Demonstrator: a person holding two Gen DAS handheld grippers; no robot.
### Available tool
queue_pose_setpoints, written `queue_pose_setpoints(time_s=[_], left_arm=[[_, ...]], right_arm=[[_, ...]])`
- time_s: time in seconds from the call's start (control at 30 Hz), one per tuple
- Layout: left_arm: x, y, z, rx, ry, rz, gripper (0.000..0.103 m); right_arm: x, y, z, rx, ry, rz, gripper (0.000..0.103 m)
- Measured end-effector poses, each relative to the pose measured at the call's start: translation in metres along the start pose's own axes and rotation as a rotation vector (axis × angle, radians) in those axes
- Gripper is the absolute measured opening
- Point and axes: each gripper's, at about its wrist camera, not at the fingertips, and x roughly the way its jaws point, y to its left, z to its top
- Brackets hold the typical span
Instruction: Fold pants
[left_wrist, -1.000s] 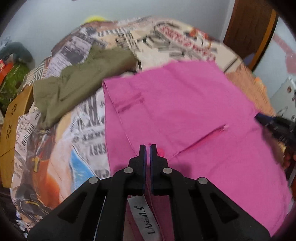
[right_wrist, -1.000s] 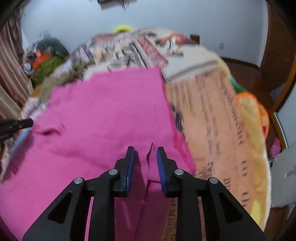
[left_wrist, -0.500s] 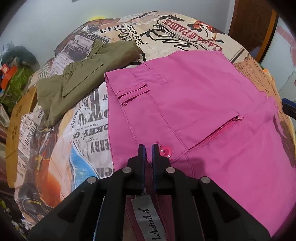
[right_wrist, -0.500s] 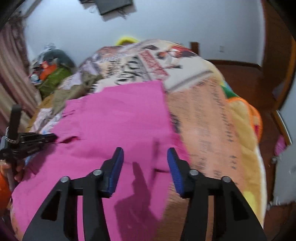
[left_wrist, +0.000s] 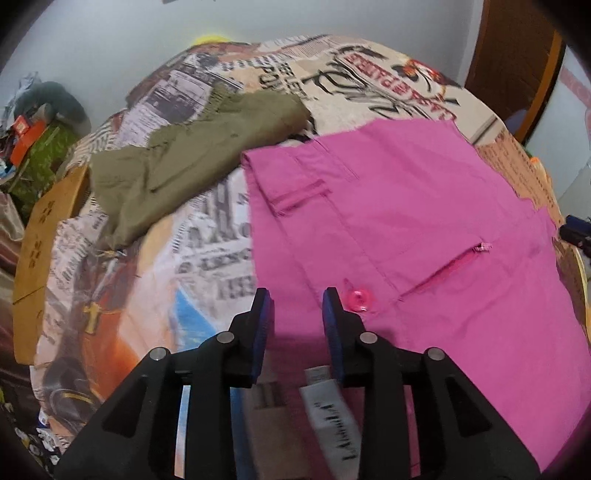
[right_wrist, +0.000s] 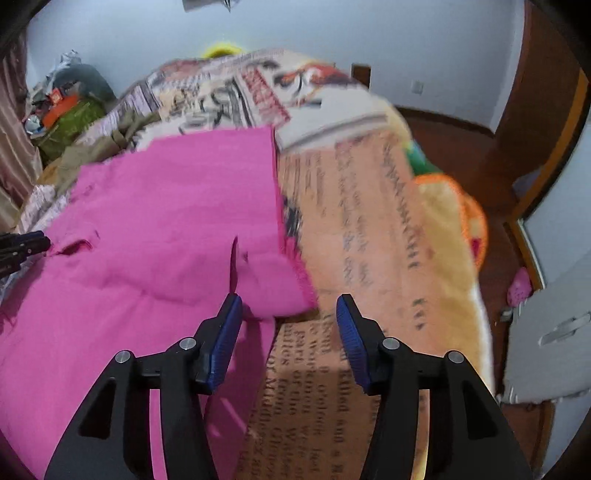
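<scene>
left gripper (left_wrist: 297, 306) opening, off pink pants (left_wrist: 424, 229) | right gripper (right_wrist: 288, 314) opening, released

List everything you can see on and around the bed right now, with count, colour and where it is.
pink pants: one, magenta, spread flat on the bed, button and zip pocket facing up
white label: one, at the pants' near edge, blurred
olive garment: one, olive green, crumpled beyond the pants' far left corner
bedspread: one, newspaper print in beige, orange and black, under both garments
cardboard: one piece, brown, at the bed's left edge
clutter pile: green and orange items, far left by the wall
door: one, brown wood, far right
left gripper: black, blue pads, jaws opening over the waistband
right gripper: black, blue pads, jaws opening at the pants' right edge
</scene>
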Motion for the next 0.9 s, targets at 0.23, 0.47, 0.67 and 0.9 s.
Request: queue_pose_setpoints(time_s=[0.23, 0.47, 0.67, 0.9], left_arm=[[-0.017, 0.034, 0.035, -0.067, -0.077, 0.013, 0.054], [0.007, 0.050, 0.071, -0.106, -0.072, -0.040, 0.058], [0.043, 0.044, 0.083, -0.085, -0.032, -0.067, 0.057], [0.073, 0.044, 0.092, -0.073, -0.014, -0.072, 0.057]], right_arm=[[-0.020, 0.001, 0.046, 0.051, -0.114, 0.107, 0.051], [0.007, 0.016, 0.089, 0.009, -0.130, 0.135, 0.055], [0.044, 0.014, 0.114, 0.008, -0.097, 0.152, 0.055], [0.094, 0.016, 0.138, -0.046, -0.045, 0.135, 0.054]])
